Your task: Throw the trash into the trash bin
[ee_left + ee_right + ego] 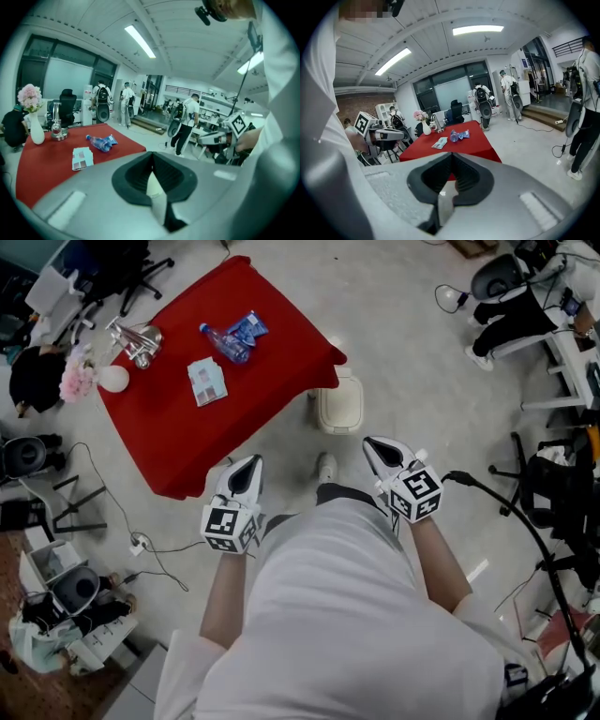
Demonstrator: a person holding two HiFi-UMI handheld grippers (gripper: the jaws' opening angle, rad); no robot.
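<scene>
Trash not picked up yet: left gripper (251, 463) and right gripper (373, 444) both have jaws pressed together on nothing. Crushed bottle (225, 343) and flat packet (207, 381) lie on the red table (169, 432), well ahead of us. If we reach in without spreading the jaws we'll shove the bottle — it likely rolls toward the vase (112, 378) or off the edge. White bin (339, 404) by the table corner looks lidded — a drop could bounce off.
</scene>
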